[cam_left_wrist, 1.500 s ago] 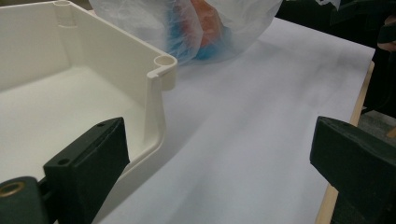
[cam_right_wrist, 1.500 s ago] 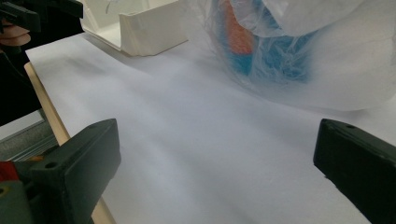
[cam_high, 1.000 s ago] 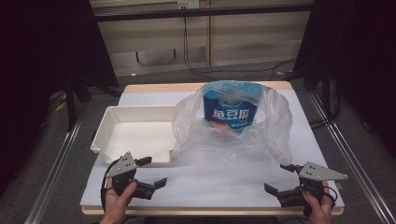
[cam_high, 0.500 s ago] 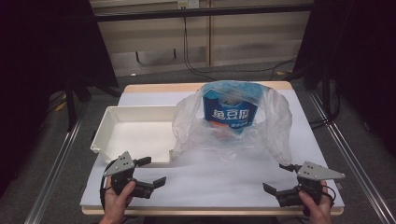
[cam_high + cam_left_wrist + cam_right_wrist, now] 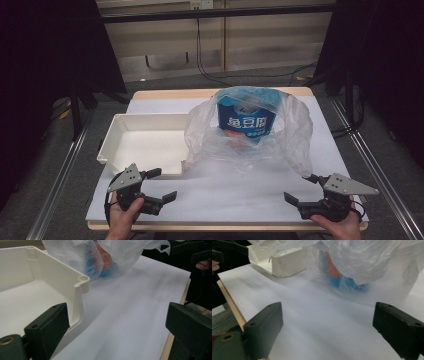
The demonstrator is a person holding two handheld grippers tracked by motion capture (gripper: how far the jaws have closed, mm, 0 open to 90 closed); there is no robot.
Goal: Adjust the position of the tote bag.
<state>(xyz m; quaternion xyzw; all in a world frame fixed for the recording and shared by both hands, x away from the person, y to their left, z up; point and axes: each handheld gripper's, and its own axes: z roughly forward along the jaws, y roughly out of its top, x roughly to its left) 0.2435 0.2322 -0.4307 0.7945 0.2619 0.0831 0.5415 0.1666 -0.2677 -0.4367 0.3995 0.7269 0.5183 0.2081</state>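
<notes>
- Left gripper [image 5: 159,185]: jaws spread wide, nothing between them. Held low at the near-left of the table [image 5: 235,200], just in front of the white tray [image 5: 115,145].
- Left gripper view: the tray's near corner [image 5: 82,282] sits just beyond the left-hand jaw; bare white table surface between the jaws.
- Right gripper [image 5: 302,189]: jaws also wide apart, gripping nothing. Held at the near-right edge of the table, pointing inward toward the centre.
- Right gripper view: white tabletop [image 5: 317,322] between the jaws, plastic bag [image 5: 367,267] ahead, apart from both jaws.
- Clear plastic bag [image 5: 295,125] sits mid-table toward the far side, well apart from both grippers, its left side touching or overlapping the tray's right end.
- Inside the bag: blue package [image 5: 245,117] standing upright, white lettering on the front, orange patch low down.
- Tray: shallow, white, open-topped, left half of the table. Visible interior holds nothing.
</notes>
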